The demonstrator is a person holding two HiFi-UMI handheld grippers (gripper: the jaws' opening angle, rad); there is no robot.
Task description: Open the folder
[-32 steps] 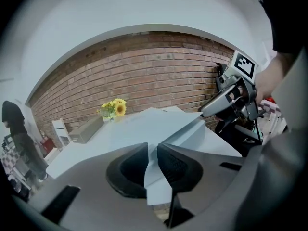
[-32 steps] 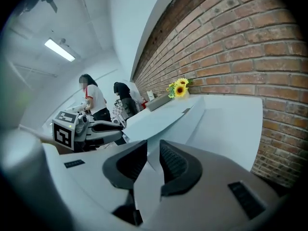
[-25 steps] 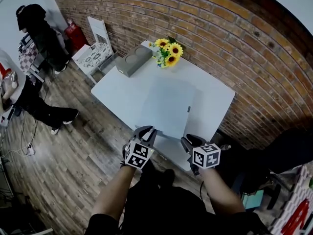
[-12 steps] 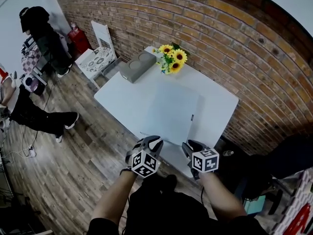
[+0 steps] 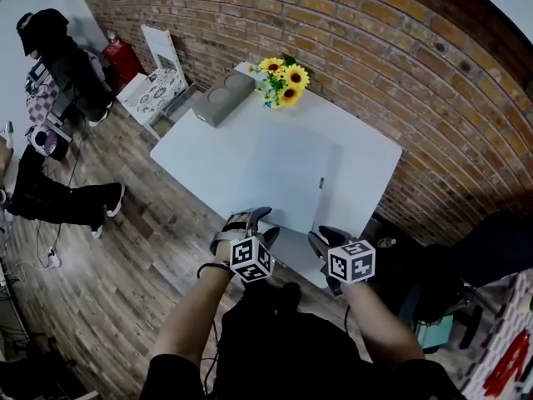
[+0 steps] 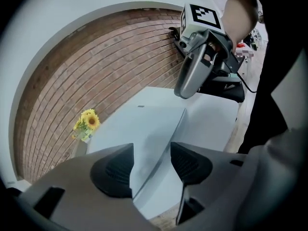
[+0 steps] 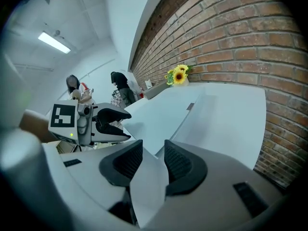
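A pale blue folder [image 5: 283, 180] lies flat and closed on the white table [image 5: 366, 169], with a small dark mark on its right edge. My left gripper [image 5: 250, 217] sits at the folder's near left corner. Its jaws have just been opening and stand open, with the folder's near edge [image 6: 159, 153] running between the pads untouched. My right gripper [image 5: 319, 238] rests at the table's near edge by the folder's near right corner [image 7: 159, 150]. Its jaws have opened slightly, and only pale table surface shows in the narrow gap. The left gripper [image 7: 129, 125] and the right gripper [image 6: 185, 88] each appear in the other's view.
Sunflowers in a vase [image 5: 280, 82] and a grey box [image 5: 218, 100] stand at the table's far side against the brick wall [image 5: 400, 65]. A white chair [image 5: 158, 82] and a person in dark clothes [image 5: 58, 57] are at the left on the wooden floor.
My left gripper rolled, sank toward the table's near edge and went from shut to open. The right gripper stayed where it was.
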